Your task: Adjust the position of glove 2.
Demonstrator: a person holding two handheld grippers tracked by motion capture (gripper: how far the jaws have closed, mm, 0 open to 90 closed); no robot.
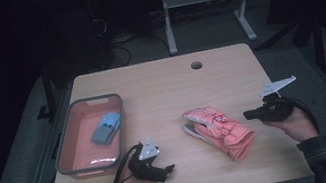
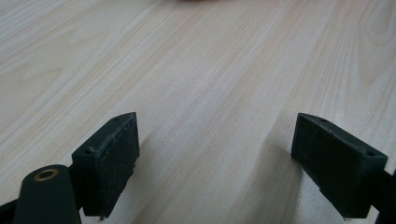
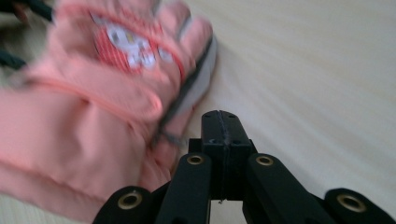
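The right claw [image 3: 219, 122], jaws pressed together on nothing, sits just right of the pink glove [image 3: 93, 107], so next it must open and take it; the left claw [image 2: 212, 154] waits open.

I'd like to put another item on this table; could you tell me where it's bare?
The table is bare from the cable hole to the pink glove, and along the near edge. The basket already holds a blue item.
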